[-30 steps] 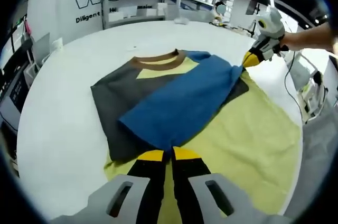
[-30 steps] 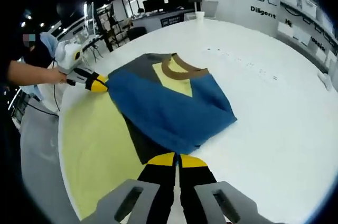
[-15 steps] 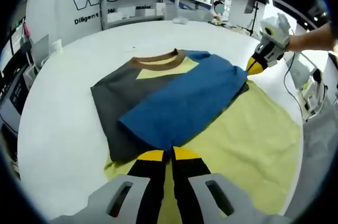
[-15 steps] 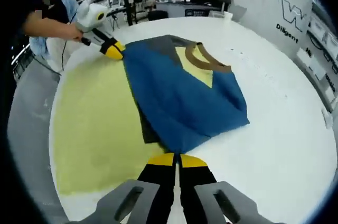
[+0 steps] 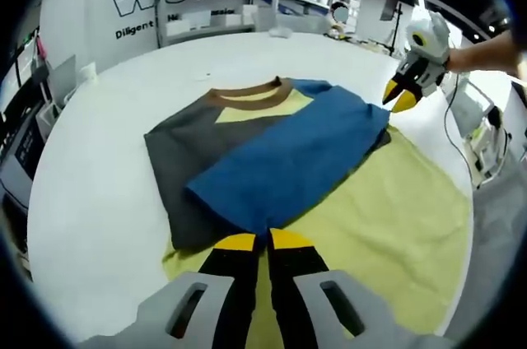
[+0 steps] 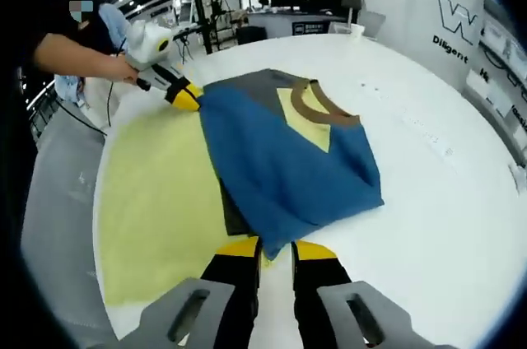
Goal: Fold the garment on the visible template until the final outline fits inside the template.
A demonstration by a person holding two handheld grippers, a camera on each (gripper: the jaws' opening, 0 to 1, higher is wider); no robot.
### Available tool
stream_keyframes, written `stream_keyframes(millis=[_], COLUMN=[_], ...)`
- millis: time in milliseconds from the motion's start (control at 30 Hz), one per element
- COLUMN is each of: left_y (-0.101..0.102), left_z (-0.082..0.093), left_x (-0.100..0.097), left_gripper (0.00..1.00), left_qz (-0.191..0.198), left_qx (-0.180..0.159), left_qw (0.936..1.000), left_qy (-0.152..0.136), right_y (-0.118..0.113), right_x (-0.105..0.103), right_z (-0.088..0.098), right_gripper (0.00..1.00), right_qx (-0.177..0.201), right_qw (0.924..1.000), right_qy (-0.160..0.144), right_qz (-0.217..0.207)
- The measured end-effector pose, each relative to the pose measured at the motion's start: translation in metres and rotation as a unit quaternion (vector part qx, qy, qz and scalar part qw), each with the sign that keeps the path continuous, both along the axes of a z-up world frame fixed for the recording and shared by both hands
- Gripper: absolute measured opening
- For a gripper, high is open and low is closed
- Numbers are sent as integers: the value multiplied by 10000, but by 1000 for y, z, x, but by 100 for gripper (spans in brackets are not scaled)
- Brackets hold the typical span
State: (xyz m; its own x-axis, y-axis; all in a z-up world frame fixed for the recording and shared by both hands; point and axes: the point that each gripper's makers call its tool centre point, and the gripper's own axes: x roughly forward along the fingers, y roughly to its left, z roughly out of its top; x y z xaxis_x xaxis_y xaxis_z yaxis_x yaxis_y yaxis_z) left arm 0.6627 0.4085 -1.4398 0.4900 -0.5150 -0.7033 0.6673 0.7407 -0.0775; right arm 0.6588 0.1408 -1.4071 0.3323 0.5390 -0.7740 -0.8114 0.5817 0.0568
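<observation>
A: Left gripper view, L to R. White table [image 5: 90, 193] is seen at left. The garment [image 5: 272, 151] lies mid-frame: grey layer below, blue half laid over it, brown collar [image 5: 247, 94] at the far end. It sits partly on the table and partly on the yellow-green template [image 5: 395, 209].

B: Tongs?

A: The left gripper [image 5: 268, 239] is at the bottom centre. Its jaws are pressed together, and the near blue corner appears to be pinched between them. The right gripper [image 5: 401, 99] is at far right, raised just beside the other blue corner. Its tips are parted and nothing is held.

B: Right gripper view agrees?

A: Yes. The left gripper's tips are seen touching a blue corner at left. The right gripper's own jaws are a little apart at the bottom. The cloth edge reaches them but isn't clamped.

B: Step?

A: Judged as first fold laid, approx. halfway. The grey side hangs off the template onto the table, so the outline doesn't fit yet.

B: Next?

A: Probably the left corner should be let go. Then the overhanging grey side needs to be gripped and folded or drawn in over the template, with the layers kept flat.
</observation>
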Motion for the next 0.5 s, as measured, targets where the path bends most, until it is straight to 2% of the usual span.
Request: stream_keyframes(millis=[100,200,500], left_y=[0,0,0], left_z=[0,-1,-1], left_x=[0,1,1], left_gripper=[3,3,3], left_qz=[15,23,19], left_qx=[-9,-7,6], left_qw=[10000,10000,10000], left_qy=[5,3,3], right_y=[-1,-2,14], right_x=[14,22,50], right_z=[9,12,7], right_gripper=[7,8,14], right_qx=[204,155,165], right_qw=[9995,9994,9992], right_qy=[-83,-168,-265], right_qz=[-234,-256,-242])
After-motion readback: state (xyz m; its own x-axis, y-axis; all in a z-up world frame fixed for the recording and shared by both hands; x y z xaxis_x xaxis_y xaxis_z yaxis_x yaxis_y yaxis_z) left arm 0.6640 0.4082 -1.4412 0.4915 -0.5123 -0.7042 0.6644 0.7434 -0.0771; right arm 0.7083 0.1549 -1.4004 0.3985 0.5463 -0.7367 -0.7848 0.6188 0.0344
